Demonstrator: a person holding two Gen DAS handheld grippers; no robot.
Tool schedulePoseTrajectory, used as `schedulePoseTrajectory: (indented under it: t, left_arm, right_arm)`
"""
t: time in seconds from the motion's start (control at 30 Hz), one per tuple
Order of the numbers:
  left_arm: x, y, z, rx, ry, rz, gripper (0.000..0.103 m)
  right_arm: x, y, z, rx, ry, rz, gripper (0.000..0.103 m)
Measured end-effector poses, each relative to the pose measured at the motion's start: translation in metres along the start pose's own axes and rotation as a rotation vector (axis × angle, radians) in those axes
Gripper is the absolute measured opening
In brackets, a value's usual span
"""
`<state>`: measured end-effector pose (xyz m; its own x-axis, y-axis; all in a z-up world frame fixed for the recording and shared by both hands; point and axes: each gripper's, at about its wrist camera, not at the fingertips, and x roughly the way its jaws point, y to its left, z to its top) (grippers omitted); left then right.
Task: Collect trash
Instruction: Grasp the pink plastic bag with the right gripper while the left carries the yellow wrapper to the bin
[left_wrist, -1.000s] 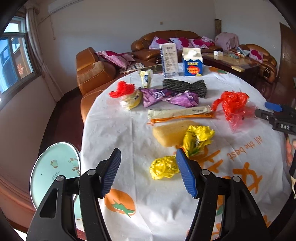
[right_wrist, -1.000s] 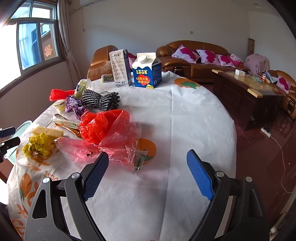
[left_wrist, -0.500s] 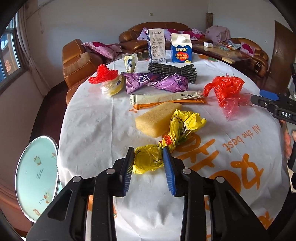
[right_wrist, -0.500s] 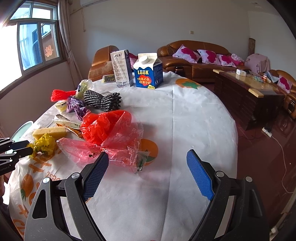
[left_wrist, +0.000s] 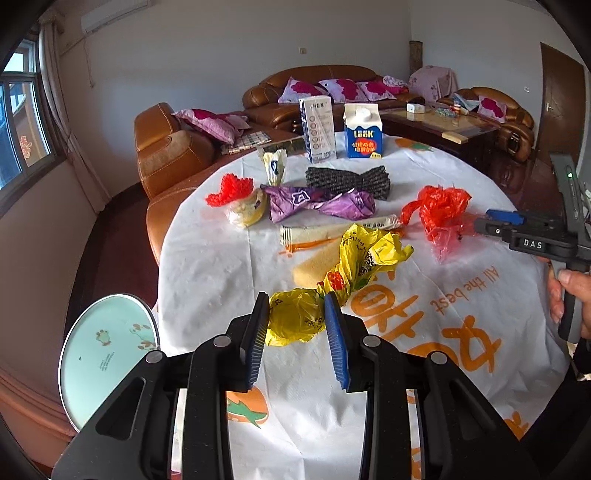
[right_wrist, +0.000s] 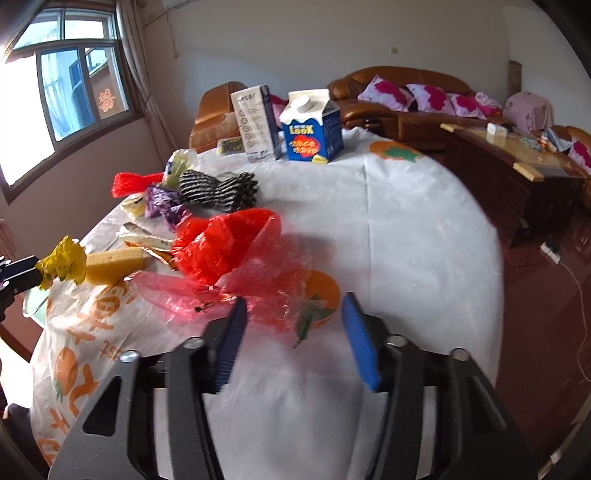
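Note:
A crumpled yellow plastic bag (left_wrist: 291, 321) is pinched between the pads of my left gripper (left_wrist: 295, 317), and its twisted tail (left_wrist: 369, 251) trails up over the table. The right wrist view shows this bag (right_wrist: 64, 258) lifted at the far left, in the left gripper (right_wrist: 22, 271). A red plastic bag (right_wrist: 221, 251) with clear pink film (right_wrist: 258, 295) lies just ahead of my right gripper (right_wrist: 291, 306). Its jaws are closing with the film's edge between them, and the pads still stand apart. In the left wrist view the right gripper (left_wrist: 495, 223) sits at the red bag's (left_wrist: 439, 206) near edge.
On the white tablecloth (left_wrist: 207, 266) lie a yellow sponge (left_wrist: 314, 266), a purple wrapper (left_wrist: 317, 203), black gloves (left_wrist: 347, 179), a red mesh bundle (left_wrist: 231, 188) and two cartons (left_wrist: 362, 133). A round teal stool (left_wrist: 107, 354) stands left of the table. A hand (left_wrist: 572, 291) holds the right gripper.
My left gripper closed on the yellow bag and raised it off the cloth. The right jaws, wide until half a second ago, have narrowed around the pink film.

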<state>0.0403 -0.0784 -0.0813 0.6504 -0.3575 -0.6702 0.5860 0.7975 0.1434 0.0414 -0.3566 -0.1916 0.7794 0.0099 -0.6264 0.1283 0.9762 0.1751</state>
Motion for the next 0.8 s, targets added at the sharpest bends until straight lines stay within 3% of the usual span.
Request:
schedulePoseTrajectory:
  t: [0.03,0.07,0.43,0.8]
  left_arm:
    - [-0.001,0.000,0.001,-0.001,-0.003,0.001,0.031]
    - [-0.004,0.002,0.003,-0.004,-0.007,0.002,0.031]
    - [-0.028,0.029,0.013,-0.026,-0.061,0.068,0.031]
    - [-0.033,0.062,0.005,-0.063,-0.051,0.145,0.031]
  right_arm:
    - [-0.001,0.002,0.000,-0.011,0.002,0.008,0.018]
    - [-0.003,0.004,0.001,-0.017,0.000,0.017,0.010]
    - [-0.037,0.007,0.017,-0.017,-0.088,0.035,0.006]
    - [-0.071,0.040,0.043,-0.050,-0.171,0.115,0.005]
